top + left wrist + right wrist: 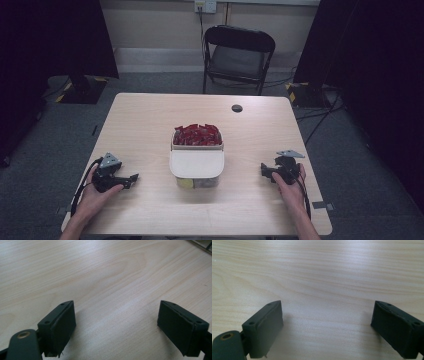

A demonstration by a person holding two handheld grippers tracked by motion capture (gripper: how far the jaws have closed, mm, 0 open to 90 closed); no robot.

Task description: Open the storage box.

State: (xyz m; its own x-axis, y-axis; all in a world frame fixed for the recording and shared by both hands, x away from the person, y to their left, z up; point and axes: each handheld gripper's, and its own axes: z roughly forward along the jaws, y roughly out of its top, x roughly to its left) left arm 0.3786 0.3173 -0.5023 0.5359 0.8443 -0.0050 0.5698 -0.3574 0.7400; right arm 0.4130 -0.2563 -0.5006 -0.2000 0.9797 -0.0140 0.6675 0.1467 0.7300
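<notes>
Box of red packets at bench centre
The box (196,160) holds red packets (197,135), its lid (196,163) slid half off; left gripper (131,178) at 9 o'clock, right gripper (263,170) at 3, jaws wide, empty.

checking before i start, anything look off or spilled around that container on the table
Nothing spilled. The lid covers just the near part of the container, leaving the red packets at the far end uncovered. Both grippers, left and right, rest open on the table.

Both black: left gripper (134,177), right gripper (263,170). Grey three-cornered top plates, black trailing cables, screw holes in jaws.
</notes>
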